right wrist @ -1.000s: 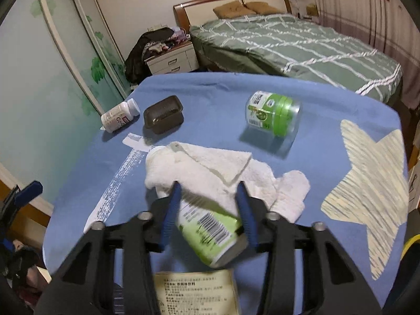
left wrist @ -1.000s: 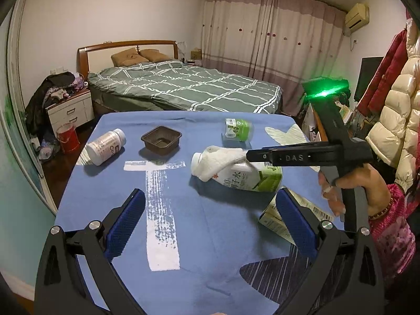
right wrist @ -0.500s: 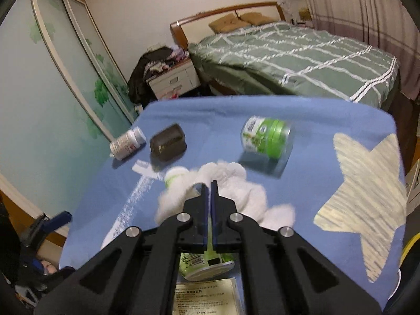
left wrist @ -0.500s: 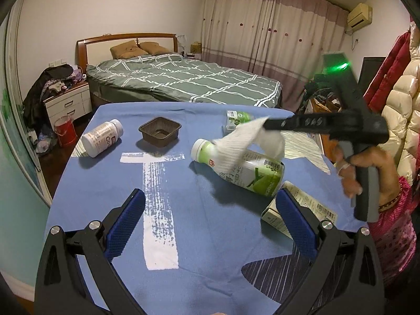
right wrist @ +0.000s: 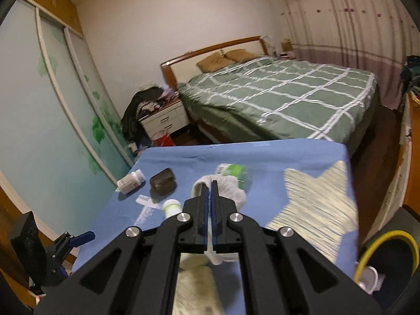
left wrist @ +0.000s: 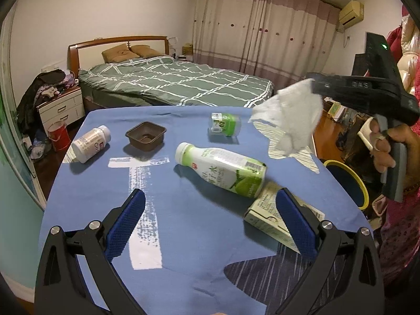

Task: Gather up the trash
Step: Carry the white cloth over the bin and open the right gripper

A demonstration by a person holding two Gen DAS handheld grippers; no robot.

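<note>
Right now we have the right gripper (right wrist: pixel 210 191) pinching a crumpled white tissue (left wrist: pixel 288 120), its fingers pressed together on the paper, and it hangs in the air above the right side of the desk (left wrist: pixel 183 223), clear of everything lying there. We judge this as the carrying step: one piece of trash is lifted and needs to reach the bin (right wrist: pixel 388 260), the dark one with a yellow rim standing on the floor just off the desk's right edge. Next we need to swing the tissue over that rim and part the fingers only once it hangs inside the opening, since light paper may drift or cling to the pads.

Our left gripper (left wrist: pixel 210 223) is spread wide and holds nothing, hovering low over the near desk. Left on the blue cloth are a drink bottle (left wrist: pixel 223 170), a small carton (left wrist: pixel 273 220), a green jar (left wrist: pixel 224 124), a brown tray (left wrist: pixel 145 135) and a pill bottle (left wrist: pixel 90 144).
</note>
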